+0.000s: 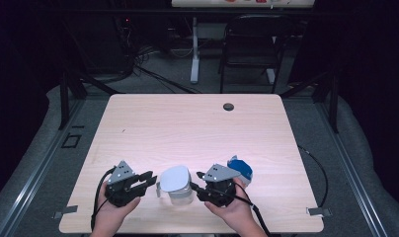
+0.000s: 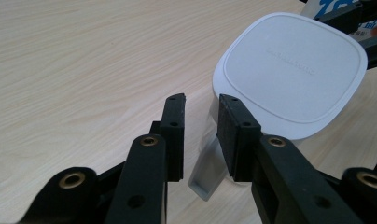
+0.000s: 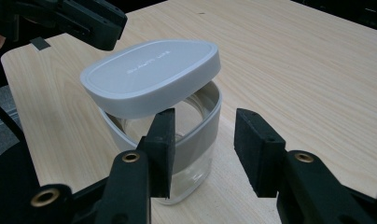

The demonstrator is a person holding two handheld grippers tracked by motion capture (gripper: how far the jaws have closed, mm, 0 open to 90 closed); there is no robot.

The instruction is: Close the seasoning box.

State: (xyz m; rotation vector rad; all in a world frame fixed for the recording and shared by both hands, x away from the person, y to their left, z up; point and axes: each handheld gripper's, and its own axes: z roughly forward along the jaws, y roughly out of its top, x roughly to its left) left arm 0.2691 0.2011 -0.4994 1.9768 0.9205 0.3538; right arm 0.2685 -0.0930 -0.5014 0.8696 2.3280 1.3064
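Observation:
A clear tub (image 1: 178, 193) with a grey rim stands near the table's front edge, and its pale grey lid (image 1: 175, 178) sits askew on top. The right gripper view shows the lid (image 3: 149, 74) raised on one side over the tub (image 3: 191, 149). My left gripper (image 1: 150, 178) is just left of the tub. In its own view, the left gripper (image 2: 201, 99) is narrowly open beside the lid (image 2: 289, 70), with a grey side tab (image 2: 207, 172) low between its jaws. My right gripper (image 1: 195, 180) is close on the tub's right, and in its own view the right gripper (image 3: 205, 114) is open and empty.
A blue and white packet (image 1: 241, 167) lies just behind my right hand. The wooden table (image 1: 197, 128) has a small dark hole (image 1: 228, 106) near its far edge. A black chair (image 1: 252, 44) and cables stand on the floor beyond.

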